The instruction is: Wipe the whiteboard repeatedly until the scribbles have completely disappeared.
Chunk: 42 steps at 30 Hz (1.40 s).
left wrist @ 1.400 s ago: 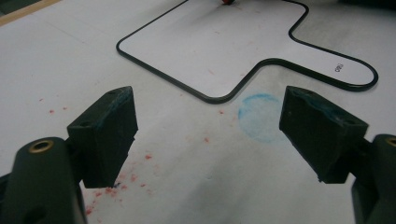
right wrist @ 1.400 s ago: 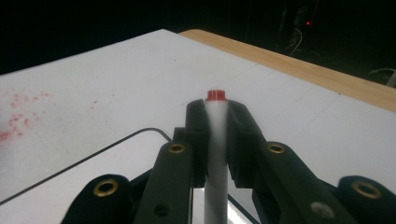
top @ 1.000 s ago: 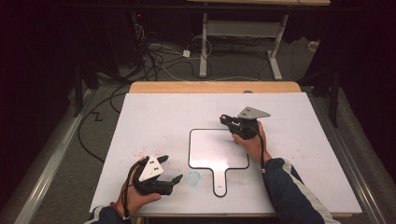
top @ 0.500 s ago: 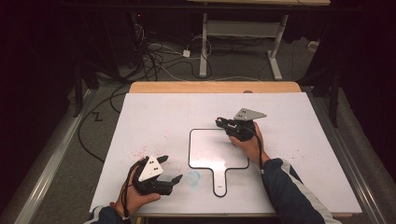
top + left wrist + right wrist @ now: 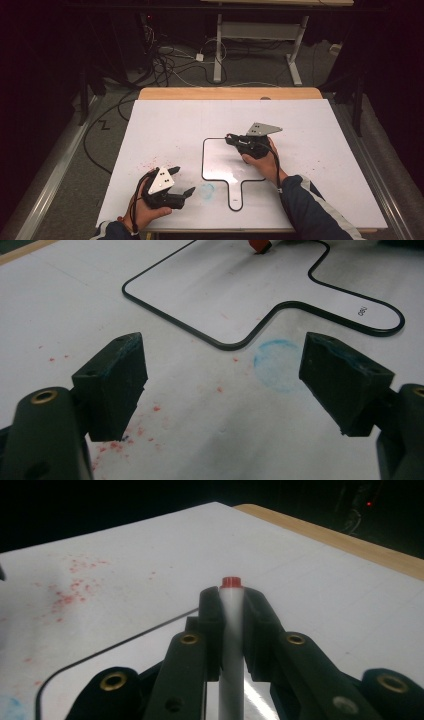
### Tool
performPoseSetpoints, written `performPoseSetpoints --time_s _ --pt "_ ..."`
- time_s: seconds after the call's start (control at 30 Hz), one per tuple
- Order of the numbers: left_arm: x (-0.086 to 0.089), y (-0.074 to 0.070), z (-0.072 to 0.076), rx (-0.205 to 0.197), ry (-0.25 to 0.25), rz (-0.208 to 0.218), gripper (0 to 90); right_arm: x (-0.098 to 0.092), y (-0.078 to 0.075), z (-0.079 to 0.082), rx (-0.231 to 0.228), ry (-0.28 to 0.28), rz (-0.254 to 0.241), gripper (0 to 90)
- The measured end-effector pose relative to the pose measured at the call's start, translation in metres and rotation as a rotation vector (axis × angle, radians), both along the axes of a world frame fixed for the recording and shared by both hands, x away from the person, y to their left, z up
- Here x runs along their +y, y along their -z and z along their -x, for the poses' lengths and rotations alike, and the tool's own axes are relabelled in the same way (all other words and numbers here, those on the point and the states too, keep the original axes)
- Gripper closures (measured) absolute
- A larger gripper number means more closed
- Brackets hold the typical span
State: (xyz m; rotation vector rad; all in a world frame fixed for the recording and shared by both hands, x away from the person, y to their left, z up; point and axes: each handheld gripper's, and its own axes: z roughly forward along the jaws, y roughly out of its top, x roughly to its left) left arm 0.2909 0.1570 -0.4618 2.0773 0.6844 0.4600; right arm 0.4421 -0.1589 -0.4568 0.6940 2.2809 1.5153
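A small white board (image 5: 220, 161) with a black rim and a short handle lies flat on the white table sheet (image 5: 310, 125). My right gripper (image 5: 231, 138) hovers over the board's far edge, shut on a white marker (image 5: 231, 630) with a red end (image 5: 231, 582). In the left gripper view the marker's red tip (image 5: 260, 246) is down at the board (image 5: 240, 285). My left gripper (image 5: 182, 181) rests at the front left, open, with nothing between its pads (image 5: 117, 375). Its own mid-point (image 5: 227, 365) lies over bare sheet.
A blue smudged ring (image 5: 206, 190) sits on the sheet just left of the board's handle. Red specks (image 5: 150, 163) dot the sheet near the left gripper. A wooden table edge (image 5: 230, 93) runs along the back, with cables and desk legs on the floor beyond.
The right gripper has slid left and a little toward the person with the marker, from the board's far right corner toward the middle of its far edge. The left gripper has stayed put.
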Motion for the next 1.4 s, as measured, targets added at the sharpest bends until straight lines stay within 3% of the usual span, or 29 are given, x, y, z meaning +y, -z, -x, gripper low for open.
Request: performPoseSetpoints --time_s 0.27,0.43,0.53,0.97,1.17,1.23,1.4 --pt "0.0 0.0 -0.001 0.002 0.002 0.001 18.4 -0.008 0.003 -0.017 -0.001 0.074 -0.014 81.3" --pt "0.0 0.0 -0.001 0.003 0.002 0.003 18.4 0.0 0.003 -0.022 -0.024 0.081 0.037 81.3" --pt "0.001 0.0 0.0 -0.001 0.003 0.005 18.4 -0.001 0.003 -0.028 -0.015 0.108 0.033 81.3" --pt "0.003 0.0 -0.001 0.006 -0.002 0.015 18.4 0.02 0.003 -0.033 -0.019 0.082 0.056 81.3" --pt "0.003 0.0 -0.001 0.002 -0.001 0.014 18.4 0.001 0.002 -0.041 -0.025 0.154 0.08 81.3" --pt "0.003 0.0 -0.001 0.003 -0.002 0.014 18.4 -0.005 0.001 -0.042 -0.016 0.165 0.066 81.3" --pt "0.002 0.0 -0.001 0.002 -0.002 0.011 18.4 -0.006 -0.002 -0.038 -0.003 0.139 0.048 81.2"
